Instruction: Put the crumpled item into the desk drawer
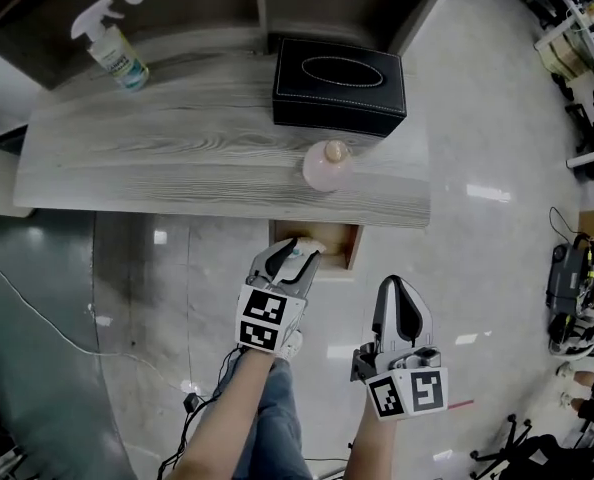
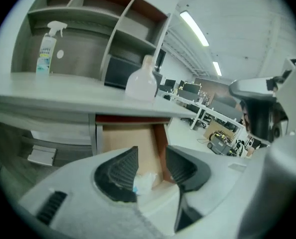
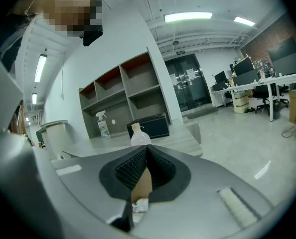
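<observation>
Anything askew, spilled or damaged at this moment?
Nothing looks spilled or damaged. Only the round bottle stands near the desk's front edge, right above the open drawer, where a bump might tip it.

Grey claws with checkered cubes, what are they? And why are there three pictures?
They are not a robot. A person holds a two-jaw gripper in each hand, like big tongs. One picture comes from a camera on the person's head, looking down. The other two come from cameras riding on the grippers, looking along their jaws. On the desk stand a spray bottle, a black box and a pale bottle. Under the desk a drawer is open. The left gripper is at the drawer with its jaws apart. The white crumpled item shows between them; it seems to lie in the drawer, not pinched. The right gripper hangs back, jaws shut, holding nothing.
</observation>
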A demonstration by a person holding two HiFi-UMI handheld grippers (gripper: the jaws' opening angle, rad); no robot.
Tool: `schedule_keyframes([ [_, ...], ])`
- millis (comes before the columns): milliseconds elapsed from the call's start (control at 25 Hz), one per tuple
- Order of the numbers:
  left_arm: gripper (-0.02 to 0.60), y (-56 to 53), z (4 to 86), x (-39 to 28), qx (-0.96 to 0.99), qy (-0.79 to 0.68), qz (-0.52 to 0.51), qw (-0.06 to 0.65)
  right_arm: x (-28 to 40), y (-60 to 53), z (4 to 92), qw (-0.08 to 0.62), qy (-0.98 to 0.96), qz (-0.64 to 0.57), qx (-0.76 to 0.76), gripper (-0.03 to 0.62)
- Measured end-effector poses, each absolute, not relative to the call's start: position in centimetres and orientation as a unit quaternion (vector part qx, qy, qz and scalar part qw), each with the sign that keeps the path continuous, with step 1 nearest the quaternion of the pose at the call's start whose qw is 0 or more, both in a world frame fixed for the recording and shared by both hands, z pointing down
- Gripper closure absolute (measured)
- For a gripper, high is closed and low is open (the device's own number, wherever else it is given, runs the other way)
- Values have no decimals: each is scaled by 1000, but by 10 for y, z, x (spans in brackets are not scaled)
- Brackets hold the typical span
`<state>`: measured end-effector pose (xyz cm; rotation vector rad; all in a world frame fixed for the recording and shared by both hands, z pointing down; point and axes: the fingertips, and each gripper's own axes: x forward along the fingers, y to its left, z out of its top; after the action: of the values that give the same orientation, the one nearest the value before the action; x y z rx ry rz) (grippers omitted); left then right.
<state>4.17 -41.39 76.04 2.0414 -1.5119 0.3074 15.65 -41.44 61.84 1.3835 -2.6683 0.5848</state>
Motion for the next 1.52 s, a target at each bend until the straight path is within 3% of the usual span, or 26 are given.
schedule_keyframes([
  [160,423,-418,673,24,777,-579,86,231,164,-420,570,19,-869,170,463,583],
  [480,551,-428,439,-19,791,-607,2,74,176,-433,426,-43,-872,100,477,583],
  [720,580,-410,306,-37,786,-617,-41,-24,172,-439,315,-101,-875,32,472,583],
  [1080,580,-373,227,-49,782,-612,-80,-86,179,-417,242,-149,-865,-10,478,583],
  [1520,579,-362,222,-66,781,-612,-87,-86,180,-403,244,-130,-859,-13,495,583],
])
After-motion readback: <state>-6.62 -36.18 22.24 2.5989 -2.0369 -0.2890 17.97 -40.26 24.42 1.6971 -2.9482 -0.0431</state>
